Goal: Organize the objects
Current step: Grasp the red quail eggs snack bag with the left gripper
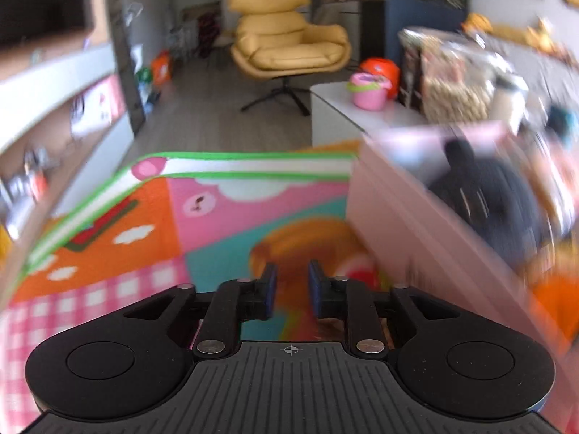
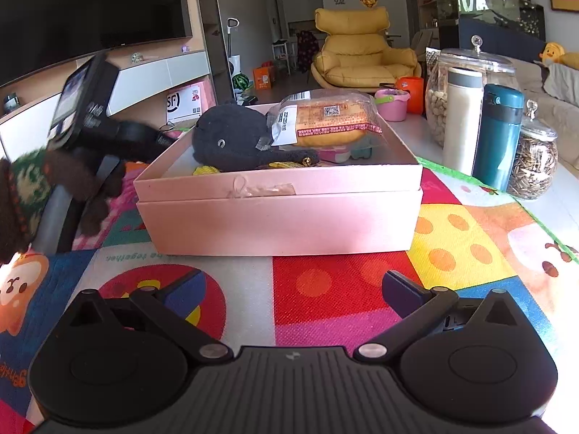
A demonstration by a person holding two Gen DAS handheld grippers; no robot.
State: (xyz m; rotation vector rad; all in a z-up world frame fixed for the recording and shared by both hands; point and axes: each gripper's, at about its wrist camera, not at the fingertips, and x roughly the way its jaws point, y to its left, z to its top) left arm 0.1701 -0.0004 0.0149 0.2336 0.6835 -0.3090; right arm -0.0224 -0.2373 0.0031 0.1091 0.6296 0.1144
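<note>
A pink open box (image 2: 278,213) stands on the colourful play mat (image 2: 325,289). In it lie a black plush toy (image 2: 231,137) and a wrapped snack pack (image 2: 325,119). My right gripper (image 2: 293,289) is open and empty, just in front of the box. The left gripper's body (image 2: 90,108) shows at the box's left side, next to the arm in a brown and green sleeve (image 2: 29,195). In the left wrist view my left gripper (image 1: 292,293) has a narrow empty gap between its pads, above the mat, with the blurred box (image 1: 416,209) to its right.
A white table (image 2: 409,126) behind the box carries a glass jar of nuts (image 2: 438,108), a white flask (image 2: 461,119), a teal flask (image 2: 499,133), a seed jar (image 2: 532,162), a pink cup (image 2: 392,105). A yellow armchair (image 2: 358,54) stands beyond.
</note>
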